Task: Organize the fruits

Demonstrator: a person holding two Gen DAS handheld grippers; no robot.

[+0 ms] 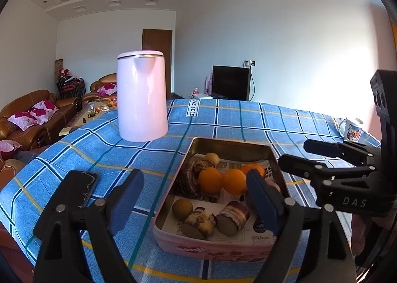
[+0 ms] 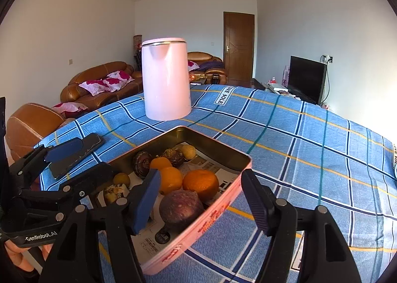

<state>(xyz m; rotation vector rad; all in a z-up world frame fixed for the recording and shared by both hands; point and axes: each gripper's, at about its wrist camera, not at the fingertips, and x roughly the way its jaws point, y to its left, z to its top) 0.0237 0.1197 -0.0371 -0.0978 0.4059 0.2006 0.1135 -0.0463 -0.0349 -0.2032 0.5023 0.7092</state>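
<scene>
A pink metal tin lined with newspaper sits on the blue checked tablecloth. It holds three oranges, small yellow-green fruits and dark purple pieces. My left gripper is open and empty, just above the tin's near left end. My right gripper is open and empty, hovering over the tin's near right side; it also shows in the left wrist view, at the right.
A tall pink kettle stands behind the tin. A black phone lies left of the tin. A printed mug stands at the far right table edge. Sofas, a TV and a door lie beyond.
</scene>
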